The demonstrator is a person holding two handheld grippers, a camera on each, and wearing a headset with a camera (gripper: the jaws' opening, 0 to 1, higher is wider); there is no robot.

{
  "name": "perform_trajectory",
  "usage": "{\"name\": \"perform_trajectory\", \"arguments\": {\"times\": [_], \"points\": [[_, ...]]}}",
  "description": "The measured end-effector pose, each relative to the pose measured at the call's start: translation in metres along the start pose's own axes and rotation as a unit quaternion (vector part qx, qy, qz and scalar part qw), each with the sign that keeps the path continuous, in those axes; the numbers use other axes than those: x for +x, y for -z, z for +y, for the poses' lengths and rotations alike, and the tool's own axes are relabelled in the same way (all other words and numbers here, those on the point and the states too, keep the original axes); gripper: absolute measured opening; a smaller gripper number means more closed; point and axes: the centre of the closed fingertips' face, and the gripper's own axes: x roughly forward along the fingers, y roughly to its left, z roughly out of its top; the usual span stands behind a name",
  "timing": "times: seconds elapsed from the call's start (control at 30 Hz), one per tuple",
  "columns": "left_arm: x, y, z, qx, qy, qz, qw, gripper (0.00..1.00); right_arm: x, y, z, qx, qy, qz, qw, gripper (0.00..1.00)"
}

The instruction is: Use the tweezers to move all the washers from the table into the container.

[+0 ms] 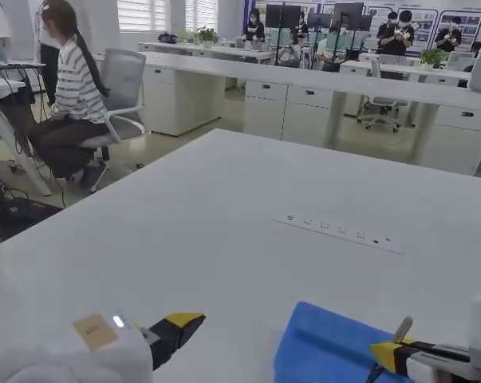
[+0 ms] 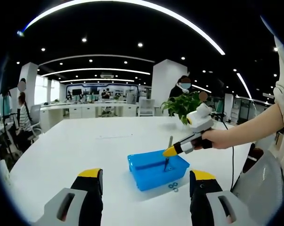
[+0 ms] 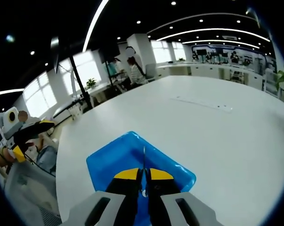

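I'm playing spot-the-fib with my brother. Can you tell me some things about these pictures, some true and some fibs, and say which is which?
1. The container is blue. True.
2. The right gripper is shut on tweezers. True.
3. The left gripper is shut. False: its jaws stand wide open and hold nothing.
4. The table beside the container is bare. False: washers lie there, just outside the container.
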Motion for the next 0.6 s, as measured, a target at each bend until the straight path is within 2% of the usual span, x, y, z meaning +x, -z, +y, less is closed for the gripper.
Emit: {"name": "perform_trajectory", "arguments": {"times": [0.1,0.27,0.47,0.6], "points": [[0.0,0.0,0.0,0.0,0.001,0.001,1.0,0.76,-0.001,0.0,-0.005,-0.001,0.001,-0.003,1.0,0.03],[0.0,0.0,-0.001,0.002,0.002,0.001,1.0,0.76,-0.007,-0.007,-0.005,0.01,0.001,-0.027,0.9996,0.03],[0.0,0.0,0.0,0.001,0.001,0.0,1.0,0.76,-0.02,-0.014,0.004,0.014,-0.008,-0.049,0.9987,0.03],[0.001,0.0,0.0,0.002,0.001,0.0,1.0,0.76,-0.031,-0.02,0.012,0.02,-0.016,-0.073,0.997,0.03]]}}
